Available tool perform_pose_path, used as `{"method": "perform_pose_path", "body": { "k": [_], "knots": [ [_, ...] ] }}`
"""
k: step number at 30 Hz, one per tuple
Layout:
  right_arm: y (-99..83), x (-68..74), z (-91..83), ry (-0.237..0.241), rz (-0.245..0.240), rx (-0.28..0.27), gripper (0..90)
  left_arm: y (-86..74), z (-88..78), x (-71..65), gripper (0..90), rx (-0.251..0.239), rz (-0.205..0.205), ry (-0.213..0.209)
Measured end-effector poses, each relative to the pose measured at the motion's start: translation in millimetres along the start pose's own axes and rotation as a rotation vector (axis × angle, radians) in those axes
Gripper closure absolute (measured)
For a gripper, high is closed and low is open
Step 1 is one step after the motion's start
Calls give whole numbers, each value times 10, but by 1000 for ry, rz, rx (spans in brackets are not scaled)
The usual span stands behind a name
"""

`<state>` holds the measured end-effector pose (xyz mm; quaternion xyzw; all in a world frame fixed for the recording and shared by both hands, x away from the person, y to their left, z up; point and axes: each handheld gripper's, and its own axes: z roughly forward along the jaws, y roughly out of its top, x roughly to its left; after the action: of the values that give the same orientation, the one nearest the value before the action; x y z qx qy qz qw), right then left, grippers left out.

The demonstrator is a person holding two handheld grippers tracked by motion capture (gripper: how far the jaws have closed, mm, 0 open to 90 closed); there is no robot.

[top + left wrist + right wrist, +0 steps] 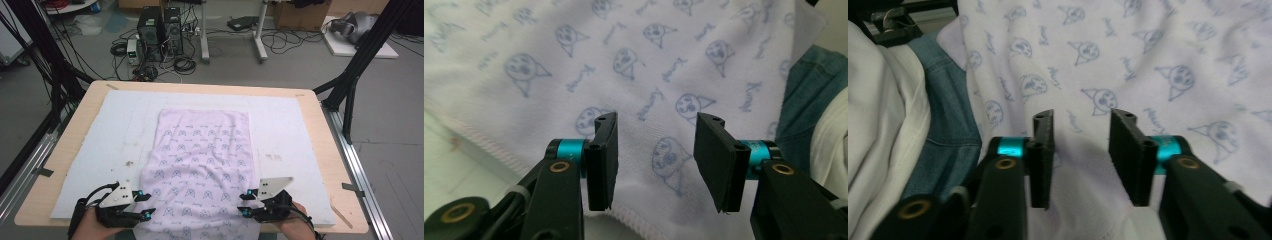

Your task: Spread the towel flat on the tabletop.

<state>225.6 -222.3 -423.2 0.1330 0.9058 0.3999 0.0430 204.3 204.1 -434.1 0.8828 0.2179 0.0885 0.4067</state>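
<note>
A white towel (202, 160) printed with small blue cartoon faces lies spread on the white mat (290, 125), its near end hanging over the table's front edge. My left gripper (147, 205) sits at the towel's near left edge, jaws open. In the left gripper view the left gripper (656, 130) has a wide gap between its pads, and the towel (649, 60) with its stitched hem lies beyond them. My right gripper (245, 204) is at the near right edge, also open. The right gripper (1082, 117) hovers over the towel (1148, 60), nothing pinched.
The wooden table (320, 150) carries the mat. The person's jeans (945, 100) and white top (883, 125) are close behind the towel's hanging end. Computer towers (160, 32), cables and black frame struts (360, 65) stand beyond the table.
</note>
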Motion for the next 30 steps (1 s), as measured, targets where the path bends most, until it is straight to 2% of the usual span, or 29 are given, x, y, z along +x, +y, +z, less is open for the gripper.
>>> {"method": "perform_pose_path", "body": {
  "k": [2, 3, 5, 8, 11, 12, 14, 16, 17, 20, 24, 25, 30],
  "knots": [
    [-36, -7, 76, 6, -8, 27, 639, -36, 88, -5, 616, 28, 22, -3],
    [-59, -1, 104, 16, -10, 37, 687, -43, 84, -13, 646, 15, 31, -3],
    [-97, 25, 128, 29, -20, 43, 803, -43, 68, -15, 824, 20, 42, -10],
    [-113, 58, 81, 40, -36, 29, 861, -65, 32, -56, 864, 20, 51, -16],
    [-118, 101, -28, 67, -37, 12, 855, -83, -57, -147, 865, 5, 53, -48],
    [-122, 102, -75, 85, -26, -4, 815, -85, -88, -160, 861, -2, 56, -69],
    [-121, 80, -171, 109, 7, -48, 722, -71, -136, -135, 780, -29, 24, -133],
    [-110, 32, -229, 88, 25, -95, 670, -37, -145, -87, 643, -46, 2, -101],
    [-101, 2, -230, 70, 37, -97, 657, -22, -137, -54, 627, -52, 2, -89],
    [-81, -46, -131, 38, 31, -49, 633, -2, -53, 32, 609, -36, 9, -40],
    [-118, -68, 44, 14, 24, 6, 631, -40, 79, 64, 621, 12, 33, 2],
    [-132, -75, 72, 3, 22, 16, 627, -54, 92, 63, 623, 1, 26, 1],
    [-147, -143, 119, -13, 55, -1, 589, -44, 80, 123, 596, -11, -3, 13]
  ]
}}
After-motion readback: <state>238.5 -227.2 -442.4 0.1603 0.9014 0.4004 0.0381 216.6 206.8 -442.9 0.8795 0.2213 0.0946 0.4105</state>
